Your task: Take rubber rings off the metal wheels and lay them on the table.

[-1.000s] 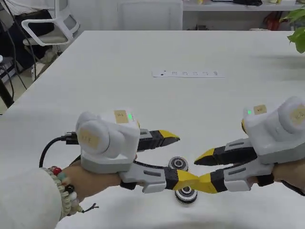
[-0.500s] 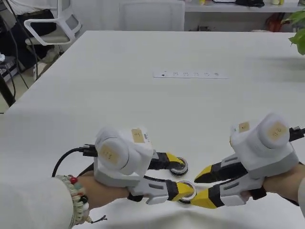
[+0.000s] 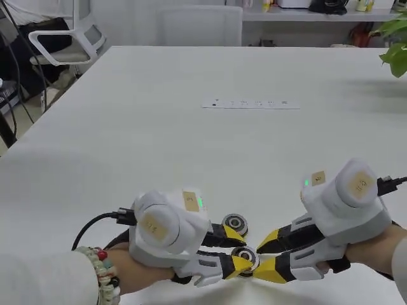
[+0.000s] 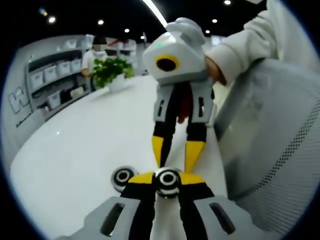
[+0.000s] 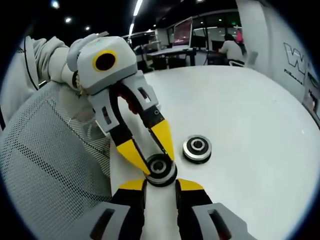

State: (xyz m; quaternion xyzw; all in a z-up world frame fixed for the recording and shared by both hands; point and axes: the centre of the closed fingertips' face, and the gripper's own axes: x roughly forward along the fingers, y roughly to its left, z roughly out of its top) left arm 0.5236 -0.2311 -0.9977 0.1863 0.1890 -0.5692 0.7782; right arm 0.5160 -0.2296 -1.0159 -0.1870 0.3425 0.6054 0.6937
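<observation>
Yellow-tipped left claw point(image 3: 239, 253) now clamps the near wheel point(image 3: 245, 257), earlier untouched; right claw point(image 3: 257, 253), parted, has drawn up to it.

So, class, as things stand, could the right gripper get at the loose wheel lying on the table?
Probably yes. The loose wheel lies on bare table beside the left gripper, with nothing over it. The right gripper has open jaws at the held wheel and need only swing aside.
</observation>
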